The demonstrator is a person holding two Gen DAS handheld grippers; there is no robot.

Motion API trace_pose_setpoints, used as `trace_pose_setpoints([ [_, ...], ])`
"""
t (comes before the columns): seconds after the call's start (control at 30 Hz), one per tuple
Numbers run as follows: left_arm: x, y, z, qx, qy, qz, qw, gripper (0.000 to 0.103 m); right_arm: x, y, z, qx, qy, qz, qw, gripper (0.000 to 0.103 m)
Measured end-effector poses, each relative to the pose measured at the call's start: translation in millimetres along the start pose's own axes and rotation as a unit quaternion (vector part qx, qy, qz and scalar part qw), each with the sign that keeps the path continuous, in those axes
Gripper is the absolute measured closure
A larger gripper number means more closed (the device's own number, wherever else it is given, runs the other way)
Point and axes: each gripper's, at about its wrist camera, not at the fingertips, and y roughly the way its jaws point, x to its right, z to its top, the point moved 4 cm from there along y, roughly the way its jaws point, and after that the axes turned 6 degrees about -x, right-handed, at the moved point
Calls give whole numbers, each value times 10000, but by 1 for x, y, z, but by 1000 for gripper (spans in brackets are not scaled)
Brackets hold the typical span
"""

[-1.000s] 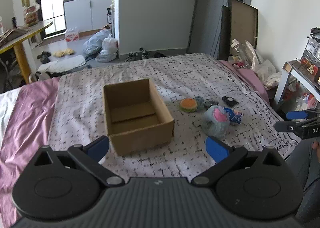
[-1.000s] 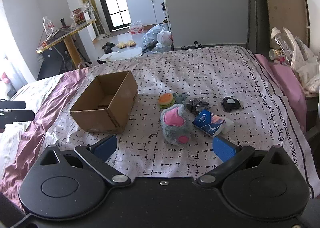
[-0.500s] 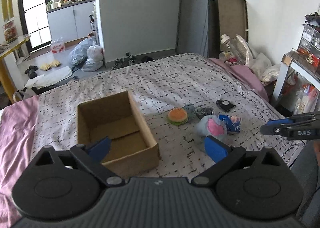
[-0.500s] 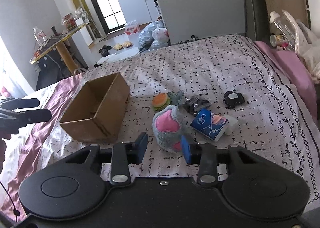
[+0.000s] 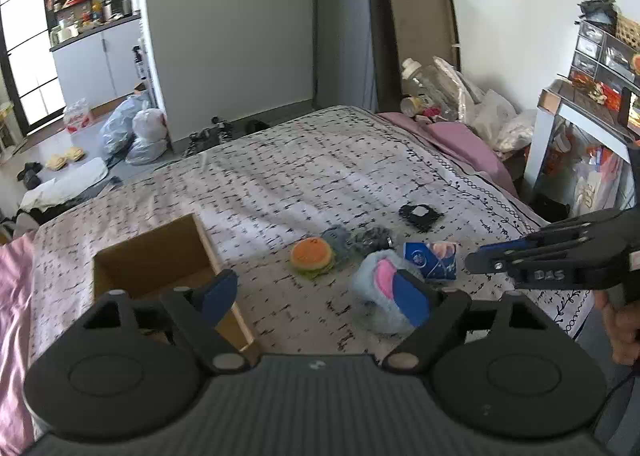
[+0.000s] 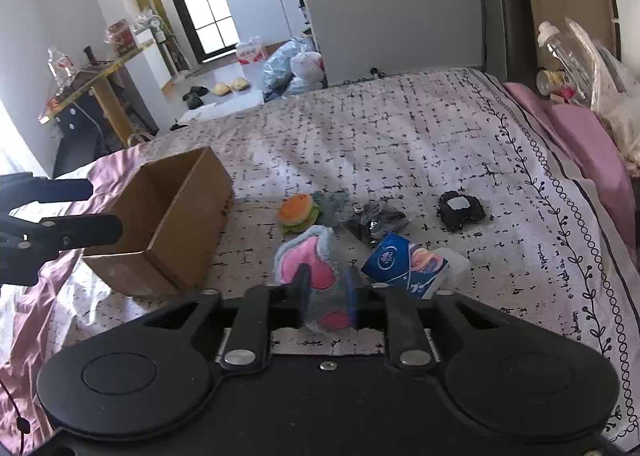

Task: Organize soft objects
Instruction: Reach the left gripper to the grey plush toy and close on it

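An open cardboard box (image 5: 160, 252) (image 6: 176, 207) stands on the patterned bedspread. To its right lie a burger plush (image 5: 311, 256) (image 6: 297, 211), a blue-grey plush with a pink paw (image 5: 380, 280) (image 6: 308, 256) and a blue tissue pack (image 5: 432, 260) (image 6: 404, 264). My left gripper (image 5: 316, 298) hovers between box and paw plush, its jaws closing with only bedspread between them. My right gripper (image 6: 326, 288) (image 5: 472, 262) is shut, in the air just above and before the paw plush, holding nothing.
A dark crumpled bag (image 6: 376, 217), a small grey-blue soft piece (image 6: 332, 201) and a black item (image 6: 460, 207) lie behind the plush toys. A shelf unit (image 5: 592, 103) and bags flank the bed's right side. A hand (image 5: 620, 324) grips the right tool.
The right jaws went from wide open to shut while that gripper drew nearer the paw plush. My left gripper travelled right, so the box slid left in its view, and its jaws narrowed.
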Motion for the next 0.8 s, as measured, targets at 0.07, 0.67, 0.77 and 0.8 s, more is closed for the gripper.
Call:
trace_pose_setpoints([
  [0.07, 5, 9, 6, -18, 19, -126, 9999, 30, 2, 6, 2, 3, 48, -45, 10000, 90],
  [0.67, 11, 87, 14, -623, -809, -672, 9925, 94, 31, 63, 1, -172, 884, -99, 9959, 89],
  [0.77, 14, 98, 14, -735, -804, -675, 9918, 94, 33, 69, -1, -218, 936, -113, 9953, 88],
  [0.8, 16, 102, 13, -784, -830, -670, 9912, 94, 34, 71, -1, -222, 948, -142, 9951, 88],
])
